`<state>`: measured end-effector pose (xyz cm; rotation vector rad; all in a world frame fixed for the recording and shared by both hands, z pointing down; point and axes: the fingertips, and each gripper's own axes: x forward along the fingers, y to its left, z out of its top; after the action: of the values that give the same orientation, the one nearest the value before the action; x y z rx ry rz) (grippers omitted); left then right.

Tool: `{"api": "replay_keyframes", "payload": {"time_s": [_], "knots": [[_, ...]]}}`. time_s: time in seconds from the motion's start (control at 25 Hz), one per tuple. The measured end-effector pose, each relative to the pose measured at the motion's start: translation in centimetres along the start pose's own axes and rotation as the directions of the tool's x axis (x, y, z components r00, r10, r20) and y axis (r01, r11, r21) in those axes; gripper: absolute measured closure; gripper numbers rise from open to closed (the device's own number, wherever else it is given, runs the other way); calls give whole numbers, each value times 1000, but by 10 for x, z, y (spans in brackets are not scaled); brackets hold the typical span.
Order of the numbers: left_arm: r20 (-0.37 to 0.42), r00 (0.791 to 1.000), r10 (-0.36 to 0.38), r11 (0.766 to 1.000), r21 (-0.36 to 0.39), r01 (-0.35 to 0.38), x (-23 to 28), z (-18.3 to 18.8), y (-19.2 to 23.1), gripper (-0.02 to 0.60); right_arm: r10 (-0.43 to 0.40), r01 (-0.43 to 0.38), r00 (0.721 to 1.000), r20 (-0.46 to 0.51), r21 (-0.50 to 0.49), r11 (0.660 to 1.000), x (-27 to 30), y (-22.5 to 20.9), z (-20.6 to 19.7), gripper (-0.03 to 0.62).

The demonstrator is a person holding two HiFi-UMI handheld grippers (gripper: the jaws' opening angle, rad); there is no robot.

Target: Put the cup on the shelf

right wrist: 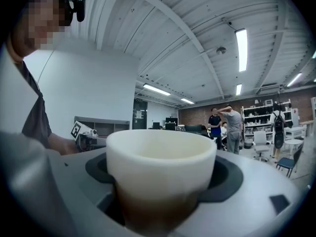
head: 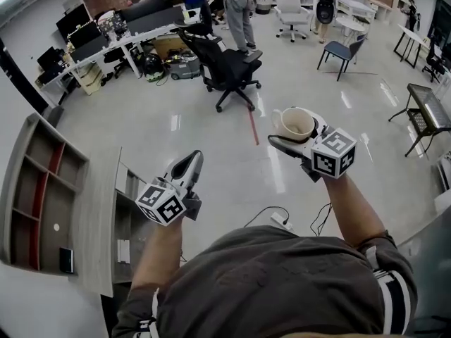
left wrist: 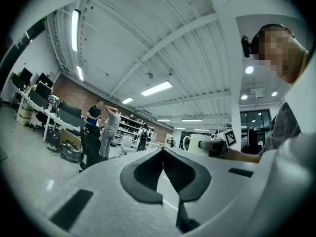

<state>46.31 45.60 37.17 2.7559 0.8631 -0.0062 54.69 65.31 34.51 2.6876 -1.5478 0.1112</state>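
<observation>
One gripped cup (head: 294, 124), shelf (head: 44, 189) left, chair (head: 227, 69) ahead

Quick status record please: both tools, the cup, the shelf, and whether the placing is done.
left tool: shut, nothing between its jaws
right tool: shut on the cup
shelf: grey unit, low on the person's left
cup state: cream, held in the air, away from the shelf, nothing seen inside
cup on shelf: not yet
ahead: black office chair, people standing further off
</observation>
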Motion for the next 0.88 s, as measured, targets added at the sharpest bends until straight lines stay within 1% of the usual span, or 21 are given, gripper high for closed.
{"api": "replay_keyframes", "payload": {"time_s": [0.24,0.4,0.52,0.68,0.8,0.88], "knots": [[-33,997,65,998,6,-65,1,-8,-18,583,60,-60,998,6,13,998,-4,-7,-12,137],[-42,994,99,995,35,-98,-7,-5,-8,583,92,-93,996,18,33,995,12,-6,-18,137],[-29,994,109,993,47,-108,-21,5,9,583,110,-110,994,18,26,994,34,6,-16,137],[-10,996,94,994,49,-94,-45,14,39,583,109,-109,994,6,11,994,71,29,-11,137],[11,997,71,997,39,-71,-76,22,76,583,95,-95,995,-15,-3,995,110,58,-11,137],[28,998,50,998,31,-51,-105,30,111,583,81,-81,997,-21,-14,997,145,85,-10,137]]}}
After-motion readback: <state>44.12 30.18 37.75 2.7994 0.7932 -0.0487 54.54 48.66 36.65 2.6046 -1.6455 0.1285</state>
